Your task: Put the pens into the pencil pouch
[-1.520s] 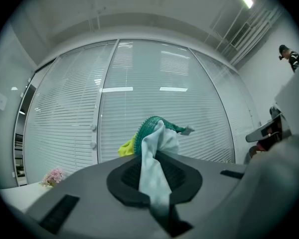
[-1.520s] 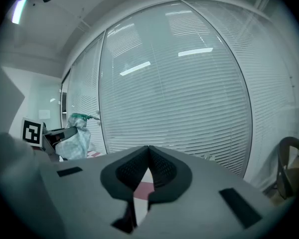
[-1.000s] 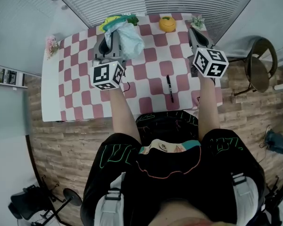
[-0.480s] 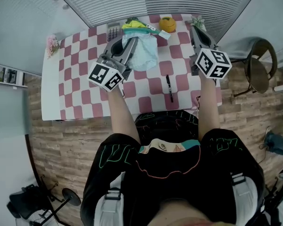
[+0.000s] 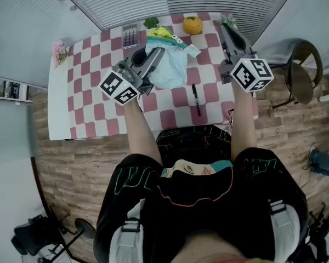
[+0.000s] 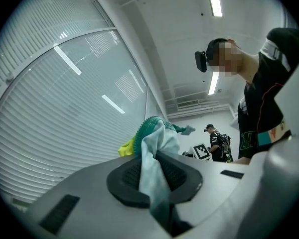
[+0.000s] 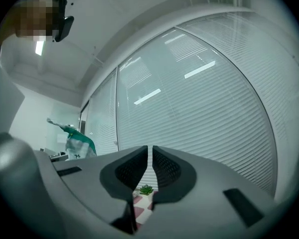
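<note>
**A:** Why was the pen (image 5: 196, 99) lying alone on the checked table (image 5: 93, 119), nearest to you?

**B:** By the look of it, you hadn't picked it up yet. Your right gripper (image 5: 226, 30), beyond the pen and to its right, had its jaws closed to a thin slit with nothing between them. I'd judge it was free to fetch the pen.

**A:** And the left one?

**B:** Your left gripper (image 5: 156, 53), beyond the pen and to its left, was clamped on a fold of the pouch (image 5: 170, 64). The pouch seemed lifted off the table, just past the pen. I think you held it by its cloth so its mouth would face the other hand.

**A:** How did the pouch look?

**B:** It was pale, soft and bunched where the pads pinched it. A green zip ran along the top with a yellow part beside it. I couldn't tell whether the zip was open.

**A:** Anything further off?

**B:** A small orange thing (image 5: 192, 24) and a calculator (image 5: 130, 35) sat at the table's far edge, well past the pen.
</note>
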`<state>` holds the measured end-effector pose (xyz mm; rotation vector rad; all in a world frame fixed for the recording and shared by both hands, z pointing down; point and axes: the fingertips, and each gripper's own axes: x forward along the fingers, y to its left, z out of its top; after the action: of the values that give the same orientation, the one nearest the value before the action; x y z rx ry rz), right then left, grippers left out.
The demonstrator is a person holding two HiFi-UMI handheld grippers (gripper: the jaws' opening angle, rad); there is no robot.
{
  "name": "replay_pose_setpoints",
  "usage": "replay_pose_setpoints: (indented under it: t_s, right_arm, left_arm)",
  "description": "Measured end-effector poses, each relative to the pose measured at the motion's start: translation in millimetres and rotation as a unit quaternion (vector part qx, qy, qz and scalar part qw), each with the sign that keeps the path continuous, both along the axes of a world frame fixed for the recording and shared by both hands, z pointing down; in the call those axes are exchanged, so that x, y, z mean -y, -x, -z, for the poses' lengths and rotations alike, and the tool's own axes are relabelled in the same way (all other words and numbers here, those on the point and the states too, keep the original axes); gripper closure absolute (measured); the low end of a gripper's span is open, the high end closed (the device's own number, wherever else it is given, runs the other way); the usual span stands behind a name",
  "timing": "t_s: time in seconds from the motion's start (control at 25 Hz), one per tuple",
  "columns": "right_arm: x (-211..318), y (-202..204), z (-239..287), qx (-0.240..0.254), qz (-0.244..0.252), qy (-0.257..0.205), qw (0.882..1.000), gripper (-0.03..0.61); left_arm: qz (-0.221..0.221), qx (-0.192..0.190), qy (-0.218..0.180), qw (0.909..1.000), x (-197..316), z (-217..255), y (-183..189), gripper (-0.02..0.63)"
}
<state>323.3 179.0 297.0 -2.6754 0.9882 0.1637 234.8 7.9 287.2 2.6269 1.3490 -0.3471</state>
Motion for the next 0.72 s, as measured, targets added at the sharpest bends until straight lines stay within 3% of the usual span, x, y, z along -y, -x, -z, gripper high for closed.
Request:
replay_pose_setpoints:
  t_s: [0.36, 0.56, 0.72]
  right_arm:
    - [19, 21, 20, -0.023, 0.099, -0.037, 0.994, 0.352]
    - [45, 41, 26, -0.017, 0.205, -0.057, 0.977, 0.345]
    - [71, 61, 22, -0.022, 0.270, -0.026, 0.962, 0.345]
  left_arm:
    - [-0.050, 0.003, 0.008, 0.9987, -11, -1, 10, 0.586]
    - [-0.084, 0.005, 0.009, 0.9964, -16, -1, 17, 0.586]
    - [-0.100, 0.005, -0.001, 0.9950, -20, -4, 23, 0.586]
